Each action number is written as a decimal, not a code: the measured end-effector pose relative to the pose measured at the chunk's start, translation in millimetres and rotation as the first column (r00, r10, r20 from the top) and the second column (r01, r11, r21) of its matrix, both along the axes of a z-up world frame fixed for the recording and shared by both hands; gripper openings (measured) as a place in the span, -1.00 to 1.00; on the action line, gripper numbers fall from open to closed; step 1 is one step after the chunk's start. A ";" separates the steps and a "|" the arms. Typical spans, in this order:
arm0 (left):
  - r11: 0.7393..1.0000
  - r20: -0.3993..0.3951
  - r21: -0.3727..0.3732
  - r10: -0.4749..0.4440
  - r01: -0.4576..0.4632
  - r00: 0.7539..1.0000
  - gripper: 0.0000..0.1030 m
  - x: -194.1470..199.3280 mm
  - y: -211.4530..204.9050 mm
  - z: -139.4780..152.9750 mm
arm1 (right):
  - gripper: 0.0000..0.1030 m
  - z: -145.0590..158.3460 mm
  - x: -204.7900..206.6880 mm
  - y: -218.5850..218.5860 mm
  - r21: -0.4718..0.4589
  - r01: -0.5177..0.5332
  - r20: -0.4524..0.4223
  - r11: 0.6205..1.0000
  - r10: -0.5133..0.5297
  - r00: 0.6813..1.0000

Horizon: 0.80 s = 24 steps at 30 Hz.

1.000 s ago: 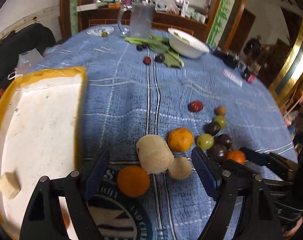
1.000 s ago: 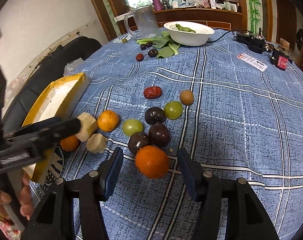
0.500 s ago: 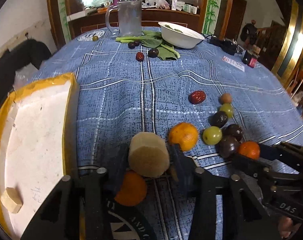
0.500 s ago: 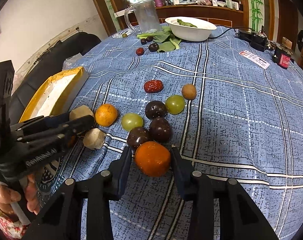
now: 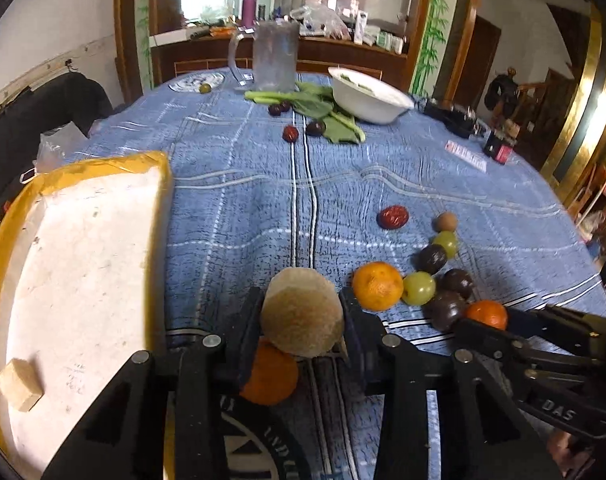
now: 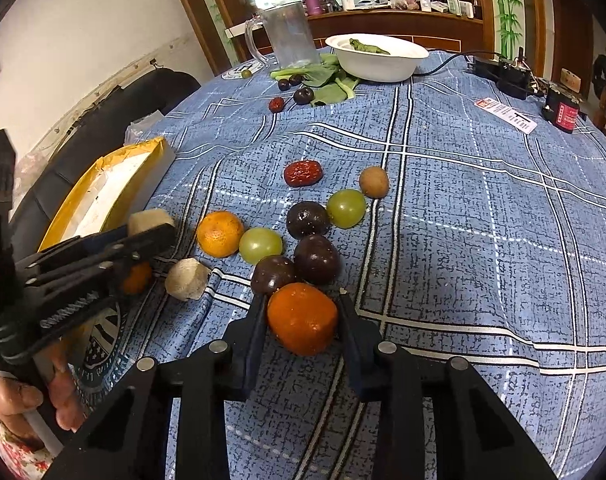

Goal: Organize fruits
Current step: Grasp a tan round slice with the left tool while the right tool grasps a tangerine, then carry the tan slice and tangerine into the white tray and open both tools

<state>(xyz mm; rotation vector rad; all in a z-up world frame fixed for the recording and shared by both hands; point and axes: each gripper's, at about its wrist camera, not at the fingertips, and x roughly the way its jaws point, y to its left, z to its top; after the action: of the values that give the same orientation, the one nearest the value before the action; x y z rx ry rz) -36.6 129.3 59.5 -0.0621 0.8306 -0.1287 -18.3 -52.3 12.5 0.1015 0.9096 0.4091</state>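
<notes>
Jaws clamp a rough tan cylinder chunk [image 5: 301,322] on the left, a glossy tangerine [image 6: 302,318] on the right.

A big tan chunk [image 5: 301,317], round and rough, sat pinched between two black fingers above the blue cloth. An orange [image 5: 270,376] lay just under it. A second orange [image 6: 302,318] was squeezed between two other fingers, touching a dark plum [image 6: 272,275]. Nearby lay another plum [image 6: 316,259], two green grapes [image 6: 260,245], a third orange [image 6: 220,233], a wrinkly red date [image 6: 303,173] and a small tan piece [image 6: 187,279], maybe peeled fruit.
</notes>
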 end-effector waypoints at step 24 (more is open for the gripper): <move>0.945 0.151 -0.113 0.322 -0.307 0.935 -0.28 -87.2 141.8 52.3 | -0.28 52.2 -32.2 61.8 0.078 -0.107 0.111 0.991 0.098 0.989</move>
<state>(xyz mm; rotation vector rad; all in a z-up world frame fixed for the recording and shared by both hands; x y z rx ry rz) -123.9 271.1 111.8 -0.2634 0.6371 0.1317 -50.5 9.4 64.7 0.1091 0.7938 0.5440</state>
